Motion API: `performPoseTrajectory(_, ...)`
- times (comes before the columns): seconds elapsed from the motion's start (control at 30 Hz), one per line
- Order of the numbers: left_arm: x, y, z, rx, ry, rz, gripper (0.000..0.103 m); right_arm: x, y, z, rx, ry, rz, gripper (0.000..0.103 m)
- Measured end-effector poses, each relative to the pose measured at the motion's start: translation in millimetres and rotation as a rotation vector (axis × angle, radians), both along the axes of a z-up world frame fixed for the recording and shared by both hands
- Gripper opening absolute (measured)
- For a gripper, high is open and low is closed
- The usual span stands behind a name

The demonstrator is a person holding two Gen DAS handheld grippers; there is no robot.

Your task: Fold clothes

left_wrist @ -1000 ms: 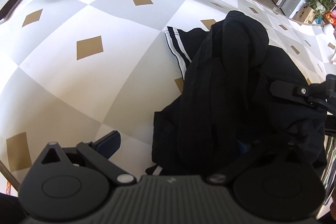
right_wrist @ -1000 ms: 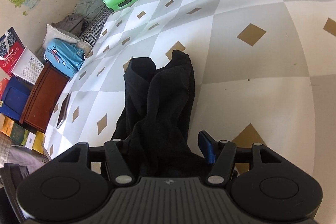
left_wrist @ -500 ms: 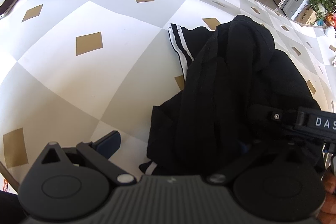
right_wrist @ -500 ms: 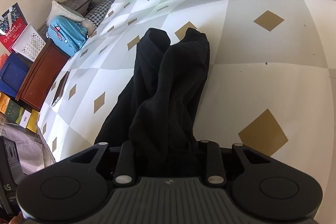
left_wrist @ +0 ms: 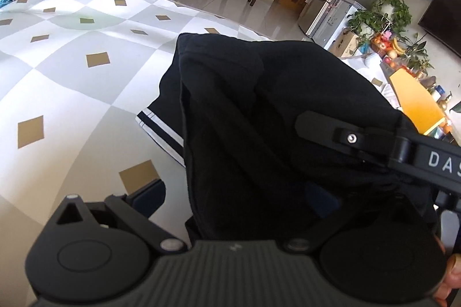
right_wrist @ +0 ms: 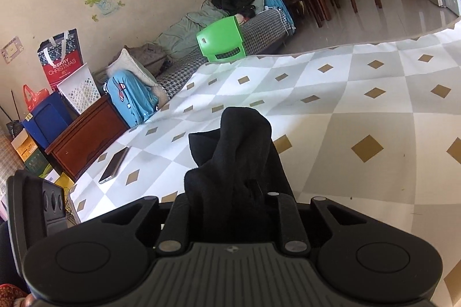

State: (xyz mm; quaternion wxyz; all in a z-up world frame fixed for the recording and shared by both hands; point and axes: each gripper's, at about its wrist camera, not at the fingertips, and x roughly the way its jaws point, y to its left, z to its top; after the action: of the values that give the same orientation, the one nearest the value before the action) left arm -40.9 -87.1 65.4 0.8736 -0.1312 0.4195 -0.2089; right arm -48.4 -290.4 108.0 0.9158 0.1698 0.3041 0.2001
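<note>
Right tongs [right_wrist: 233, 200]: jaws closing, both black arms drawn in against a bunched fold of the black garment [right_wrist: 239, 151], which fills the gap between them; the cloth is pinched at bottom centre of the right wrist view.
Left tongs [left_wrist: 233, 191]: spread wide; one blue-padded finger [left_wrist: 149, 196] stands bare at lower left of the left wrist view, the other blue pad only peeks from under the cloth at lower right. Cloth drapes over that side, so I cannot tell whether anything presses on it.
Garment, place: centre of both views, lifted in a heap above the patterned surface [left_wrist: 66, 94], its lower edge trailing towards it.
Garment, direction: in the right wrist view its long axis runs from the tongs straight up the frame, ending in a rounded hump at centre. In the left wrist view the mass leans from bottom centre towards upper right.
Garment, material: soft matte black knit, thick folds and deep creases; one edge carries a trim [left_wrist: 161, 131] of two white stripes, left of centre.
Surface: smooth sheet printed with grey and white diamonds and small tan squares.
Counts: one garment, two tongs, one phone [right_wrist: 113, 164] lying flat at left of the right wrist view, one green plastic chair [right_wrist: 222, 40] beyond the far edge.
Other tongs in left view: the right tongs' black arm [left_wrist: 374, 142] crosses in from the right edge, against the cloth.
</note>
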Motion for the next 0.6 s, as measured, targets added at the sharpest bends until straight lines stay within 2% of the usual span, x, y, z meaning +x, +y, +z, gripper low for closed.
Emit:
performPoseTrajectory(0.07,-1,-1,0,-0.020,0.003,-0.007,0.103,-1,-2,1,0.004,-0.002,0.002,0.019)
performPoseTrajectory(0.23,0,-4,0,-0.038,-0.019,-0.015,0.103,-6,7,10,-0.072,-0.057,0.009,0.019)
performPoseTrajectory(0.4,4,-6,6,-0.049,-0.058,-0.016,0.103,-17,27,21,-0.206,-0.168,0.015,0.021)
performPoseTrajectory(0.5,4,-2,-2,0.030,0.027,0.016,0.103,-6,32,3,-0.171,-0.075,0.047,0.023)
performPoseTrajectory(0.6,2,11,-19,0.090,0.130,0.093,0.103,5,39,-17,-0.129,0.028,0.085,0.027)
